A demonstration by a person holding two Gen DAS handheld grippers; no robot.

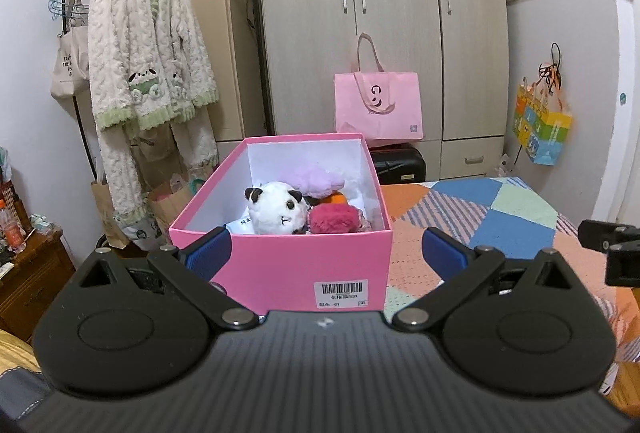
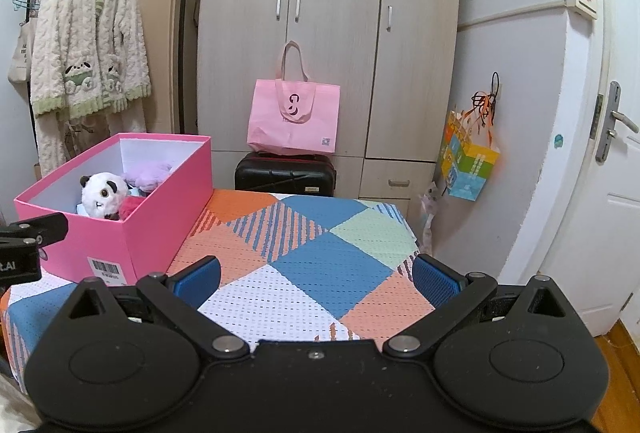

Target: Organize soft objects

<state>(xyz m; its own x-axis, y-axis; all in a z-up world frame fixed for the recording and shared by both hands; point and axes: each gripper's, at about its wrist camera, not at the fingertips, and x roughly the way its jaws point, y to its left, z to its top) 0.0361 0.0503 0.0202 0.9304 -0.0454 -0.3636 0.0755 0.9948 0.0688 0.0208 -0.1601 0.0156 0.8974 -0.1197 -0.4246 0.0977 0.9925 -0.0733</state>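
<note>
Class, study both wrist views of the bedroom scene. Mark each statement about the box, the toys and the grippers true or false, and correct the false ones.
1. The pink box has its lid on. False: it is open at the top.
2. A white panda plush lies inside the box. True.
3. The left gripper is shut on a plush. False: its jaws are open and hold nothing.
4. The right gripper is open over the patchwork blanket. True.
5. A pink tote bag rests on a black suitcase. True.
6. The box stands on the floor. False: it stands on the blanket.
</note>
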